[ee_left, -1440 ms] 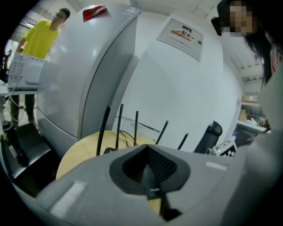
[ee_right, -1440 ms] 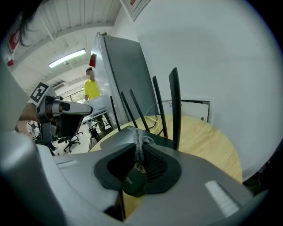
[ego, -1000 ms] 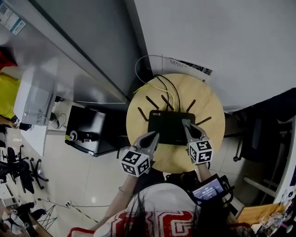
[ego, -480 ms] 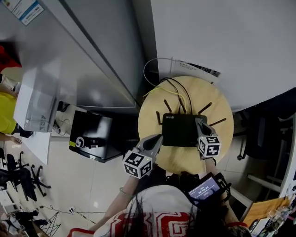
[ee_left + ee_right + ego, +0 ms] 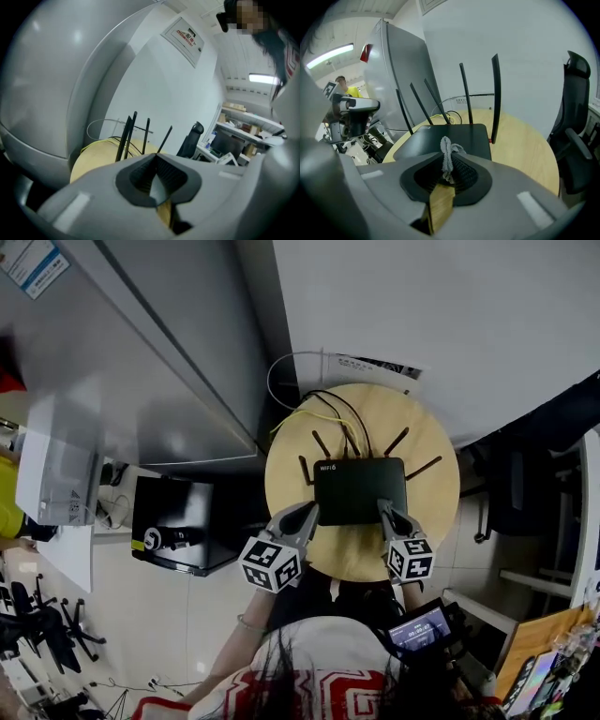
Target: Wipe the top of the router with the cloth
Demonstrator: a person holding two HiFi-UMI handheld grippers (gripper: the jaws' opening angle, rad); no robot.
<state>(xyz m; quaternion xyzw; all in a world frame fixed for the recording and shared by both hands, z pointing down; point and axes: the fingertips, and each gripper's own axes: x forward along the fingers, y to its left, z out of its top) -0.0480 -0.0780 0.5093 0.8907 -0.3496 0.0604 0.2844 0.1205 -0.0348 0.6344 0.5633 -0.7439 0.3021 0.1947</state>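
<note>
right gripper [image 5: 446, 161]: jaws clamped on a small grey cloth [image 5: 447, 152], a twisted tuft sticking out past the tips
left gripper [image 5: 154, 161]: jaws together, nothing between them, only the tabletop showing behind
router [image 5: 360, 490]: middle of the round tabletop [image 5: 356, 563], a bit toward the far edge, lying flat
key relation: router lies straight ahead of and just below the cloth; right gripper tips [image 5: 382, 507] sit at the router's near edge toward its right corner, cannot tell if the cloth touches the top
long axis: router runs left to right across the person, wide side facing them, so strokes likely go sideways along it
nearer hand: right one; left gripper [image 5: 305, 517] is off the router's near left corner, over the tabletop's near left edge
router look: black flat box, matte top [image 5: 464, 136] mostly bare, small white logo at far left corner
antennas [image 5: 495, 98]: thin black rods standing up along the far edge and sides, will likely crowd the far part of the wipe
cables [image 5: 328, 413]: yellow and black, running off the far edge of the tabletop
step: judged wipe about to begin or just under way
</note>
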